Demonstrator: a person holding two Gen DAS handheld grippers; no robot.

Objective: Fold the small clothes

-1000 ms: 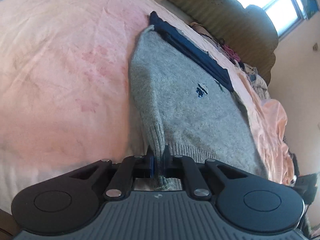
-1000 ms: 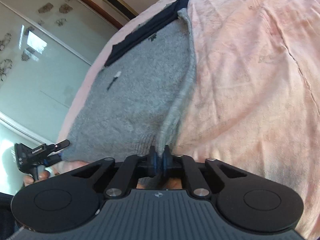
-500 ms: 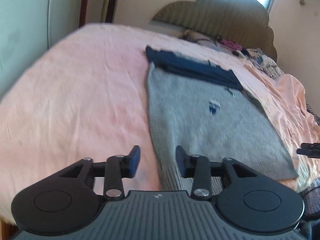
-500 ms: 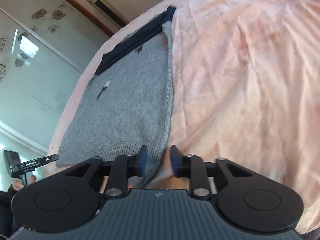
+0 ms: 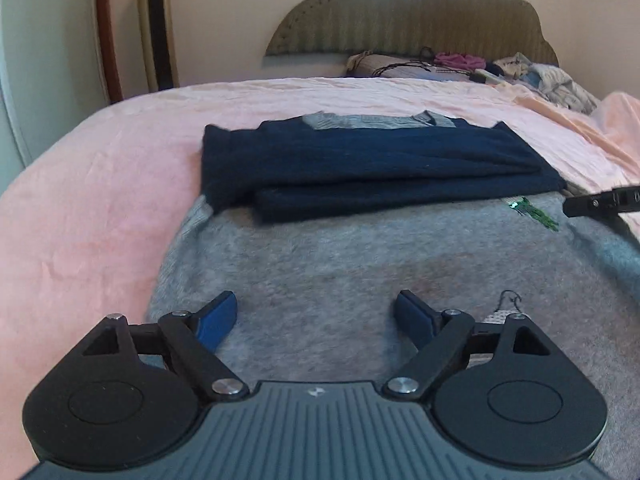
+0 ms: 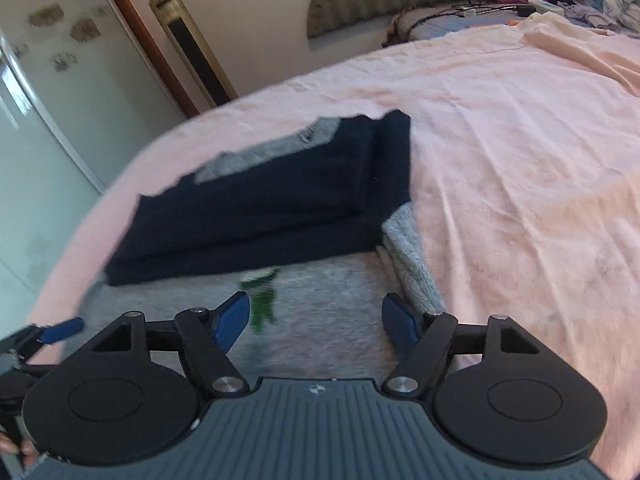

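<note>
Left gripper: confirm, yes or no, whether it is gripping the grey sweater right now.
No: the left gripper is open, its blue fingers spread wide above the grey sweater with nothing between them.

1. A grey knitted sweater (image 5: 360,264) is laid flat on the pink bedcover; its navy sleeves (image 5: 360,168) are folded across the upper part in a stacked band.
2. A small green emblem (image 5: 532,210) is seen on the chest, just below the navy band.
3. A grey collar strip (image 5: 372,121) is visible beyond the sleeves.

Pink-sheeted bed (image 5: 100,184), scalloped olive headboard (image 5: 404,20), cream wall (image 5: 224,12), gold tower fan (image 5: 156,28).
</note>
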